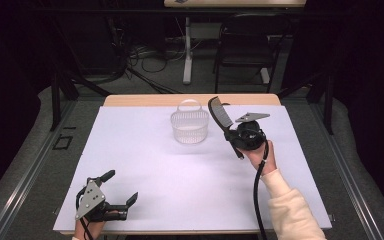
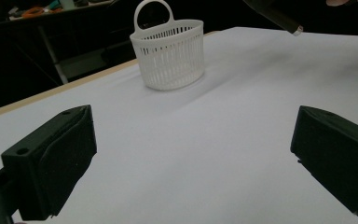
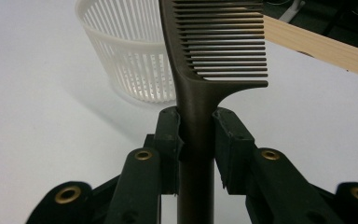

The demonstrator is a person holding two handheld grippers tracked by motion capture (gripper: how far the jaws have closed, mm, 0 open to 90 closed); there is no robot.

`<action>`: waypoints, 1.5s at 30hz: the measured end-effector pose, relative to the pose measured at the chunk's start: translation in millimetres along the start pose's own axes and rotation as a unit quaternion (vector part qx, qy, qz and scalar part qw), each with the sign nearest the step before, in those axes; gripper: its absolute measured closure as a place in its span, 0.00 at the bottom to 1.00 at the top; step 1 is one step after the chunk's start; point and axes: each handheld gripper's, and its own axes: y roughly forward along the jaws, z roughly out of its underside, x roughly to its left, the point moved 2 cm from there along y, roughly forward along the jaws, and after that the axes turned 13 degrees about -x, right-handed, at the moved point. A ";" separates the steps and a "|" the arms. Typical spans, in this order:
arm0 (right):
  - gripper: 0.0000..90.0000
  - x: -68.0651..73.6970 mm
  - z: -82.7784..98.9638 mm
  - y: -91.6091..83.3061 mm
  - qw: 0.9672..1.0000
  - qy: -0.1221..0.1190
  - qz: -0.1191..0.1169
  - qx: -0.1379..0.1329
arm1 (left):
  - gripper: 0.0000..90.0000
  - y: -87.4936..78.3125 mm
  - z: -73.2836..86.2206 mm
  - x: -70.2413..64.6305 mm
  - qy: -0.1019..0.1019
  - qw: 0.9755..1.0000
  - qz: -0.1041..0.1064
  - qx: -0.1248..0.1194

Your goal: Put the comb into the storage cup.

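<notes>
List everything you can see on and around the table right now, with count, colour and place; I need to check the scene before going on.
Slotted plastic basket with loop handle: one, white, upright on the far middle of the table, nothing seen inside it.
Long-handled plastic comb: one, dark brown-black, clamped by its handle in the right gripper, teeth end raised beside the basket.
Table cover: one, white, spread over the table.
Wooden table edge: one, light tan, along the far side.
Folding chair: one, black, on the floor beyond the table.
Left gripper: one, black, near left corner, jaws wide apart with nothing between them.
Right gripper: one, black, right of the basket, shut on the comb.
Sleeve: one, cream, lower right.
</notes>
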 end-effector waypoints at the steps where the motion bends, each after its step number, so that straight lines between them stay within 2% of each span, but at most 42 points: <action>1: 0.80 0.0 0.0 0.0 1.000 0.000 0.000 0.000 | 0.00 -0.4 -0.4 -0.5 0.000 1.000 0.000 -0.002; 6: 0.80 0.3 -1.0 -0.9 1.000 -0.002 -0.002 0.000 | 0.00 -1.8 -1.0 -0.4 0.002 1.000 -0.003 -0.003; 11: 0.80 1.8 -5.0 1.0 1.000 -0.018 -0.008 0.003 | 0.00 -1.5 -0.8 -0.3 0.001 1.000 -0.002 -0.005; 14: 0.80 1.8 -10.6 3.6 1.000 -0.020 -0.009 0.001 | 0.00 -0.7 -0.5 -0.2 0.001 1.000 0.001 -0.002; 24: 0.80 9.5 -29.0 10.9 0.999 -0.046 -0.015 -0.002 | 0.00 -0.3 -1.3 -0.4 0.004 1.000 0.002 -0.005; 29: 0.80 10.5 -32.8 14.3 0.999 -0.042 -0.020 -0.005 | 0.00 -0.6 -1.2 0.0 0.003 1.000 0.001 -0.005; 40: 0.80 12.1 -39.3 21.8 0.998 -0.054 -0.029 -0.013 | 0.00 -0.9 -1.3 0.2 0.004 1.000 0.000 -0.004; 45: 0.80 12.5 -41.2 25.4 0.998 -0.052 -0.031 -0.012 | 0.00 -0.8 -1.2 0.2 0.004 1.000 0.000 -0.004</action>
